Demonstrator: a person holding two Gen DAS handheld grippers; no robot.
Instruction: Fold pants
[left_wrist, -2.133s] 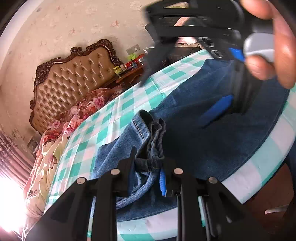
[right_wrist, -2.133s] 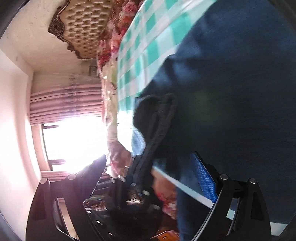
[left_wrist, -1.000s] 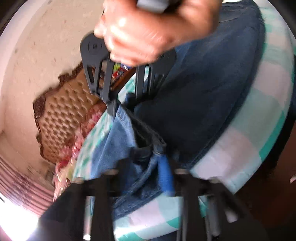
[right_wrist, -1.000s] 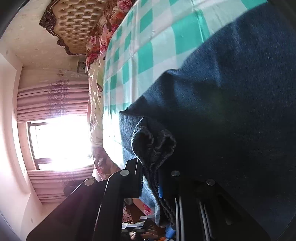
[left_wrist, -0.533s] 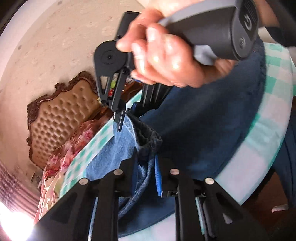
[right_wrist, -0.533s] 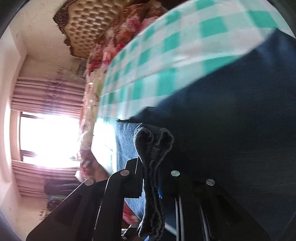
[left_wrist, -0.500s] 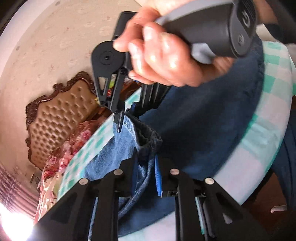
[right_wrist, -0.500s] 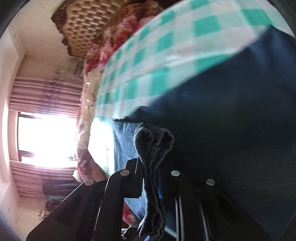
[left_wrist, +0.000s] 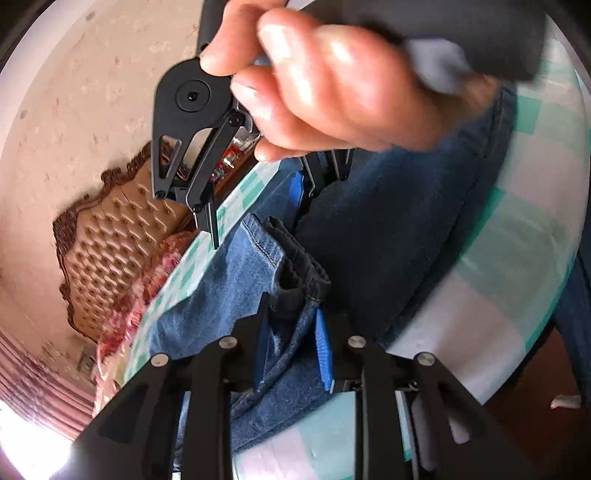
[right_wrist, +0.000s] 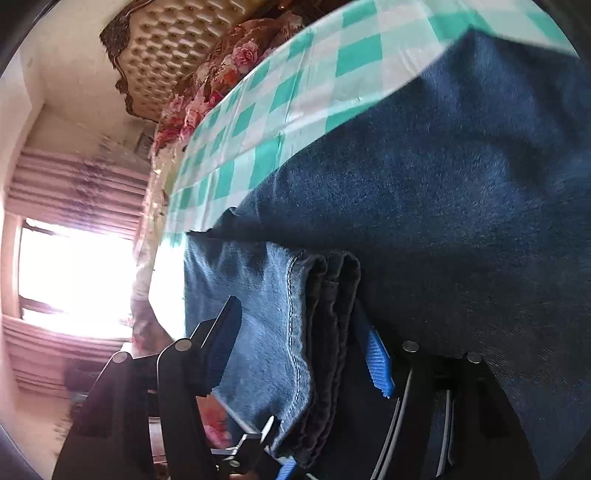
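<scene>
here, soft, heavy denim pants (left_wrist: 388, 236) are spread on the checked table (left_wrist: 517, 258). the hem at 6 o'clock is clamped by the left tool (left_wrist: 290, 332); the right tool (right_wrist: 295, 343) is seen parted around it. the thick hem is judged the best hold.

I see my right claw (left_wrist: 258, 218) and the hand (left_wrist: 332, 85) gripping it crowding the space just above my left claw (left_wrist: 291, 332). Bare checkered bench (right_wrist: 295, 96) lies open on the far side, up to the headboard (right_wrist: 177, 48).
</scene>
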